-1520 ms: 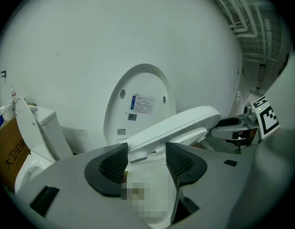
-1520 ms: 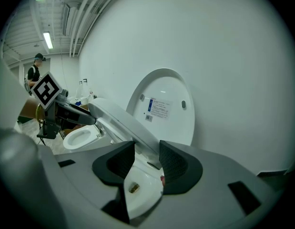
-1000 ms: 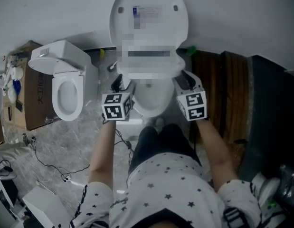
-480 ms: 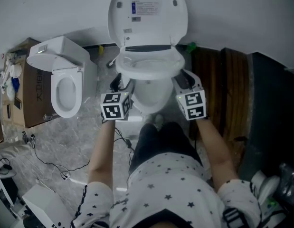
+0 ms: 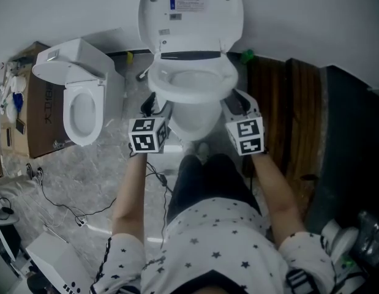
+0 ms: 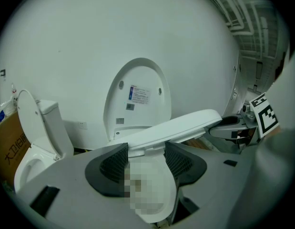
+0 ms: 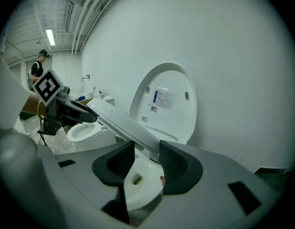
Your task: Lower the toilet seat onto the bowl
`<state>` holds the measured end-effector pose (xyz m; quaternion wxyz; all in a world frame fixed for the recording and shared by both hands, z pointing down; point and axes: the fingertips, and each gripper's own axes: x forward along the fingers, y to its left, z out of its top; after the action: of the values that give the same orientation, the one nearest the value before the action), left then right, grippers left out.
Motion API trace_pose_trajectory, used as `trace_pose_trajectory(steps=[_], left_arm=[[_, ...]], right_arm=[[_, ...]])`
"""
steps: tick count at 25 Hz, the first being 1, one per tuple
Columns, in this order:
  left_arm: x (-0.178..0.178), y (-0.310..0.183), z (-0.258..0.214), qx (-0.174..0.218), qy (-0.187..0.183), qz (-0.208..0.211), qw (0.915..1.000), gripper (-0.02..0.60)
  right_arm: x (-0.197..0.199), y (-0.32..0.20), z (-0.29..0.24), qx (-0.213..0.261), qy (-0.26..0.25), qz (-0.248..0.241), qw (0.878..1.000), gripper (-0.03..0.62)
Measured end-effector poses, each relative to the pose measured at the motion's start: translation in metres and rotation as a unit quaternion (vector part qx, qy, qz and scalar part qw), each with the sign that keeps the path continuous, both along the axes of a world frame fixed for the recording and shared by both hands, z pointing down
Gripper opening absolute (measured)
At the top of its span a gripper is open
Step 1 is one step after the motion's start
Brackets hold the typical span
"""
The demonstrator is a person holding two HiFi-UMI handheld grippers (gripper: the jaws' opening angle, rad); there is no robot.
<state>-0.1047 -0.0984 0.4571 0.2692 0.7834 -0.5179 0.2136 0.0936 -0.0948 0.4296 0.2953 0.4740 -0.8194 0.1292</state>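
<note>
White wall (image 5: 311, 17) and grey marbled floor (image 5: 73, 182) frame the job, and against that wall, behind the bowl (image 5: 192, 122), the lid (image 5: 190, 14) stands upright. We have the seat (image 5: 192, 98) hanging just above the bowl, its front edge not yet down on the rim, to judge from the tilt it shows in both gripper views. Our left gripper (image 6: 146, 151) is clamped on the seat's edge at the bowl's left side, and our right gripper (image 7: 147, 156) is clamped on the edge at the bowl's right side, with the seat passing between each pair of pads. Compared with a second ago, the seat has swung well forward and down from its steeper angle near the lid, and both grippers have sunk with it toward the bowl. We judge the lowering to be nearly finished, with only the last gentle drop onto the rim left. A second toilet (image 5: 85, 112) stands to the left of the bowl, a cardboard box (image 5: 39, 115) farther left, and a wooden panel (image 5: 287, 121) to the bowl's right.
</note>
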Motion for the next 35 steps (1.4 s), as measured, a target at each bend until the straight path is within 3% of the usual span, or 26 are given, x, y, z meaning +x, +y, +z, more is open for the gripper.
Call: trace_pose_trajectory(steps=[35], left_arm=[[0.000,0.044,0.038,0.006,-0.002,-0.003,1.0000,0.242]], right_arm=[[-0.001,0.047,0.037,-0.007,0.008,-0.012,1.000,0.169]])
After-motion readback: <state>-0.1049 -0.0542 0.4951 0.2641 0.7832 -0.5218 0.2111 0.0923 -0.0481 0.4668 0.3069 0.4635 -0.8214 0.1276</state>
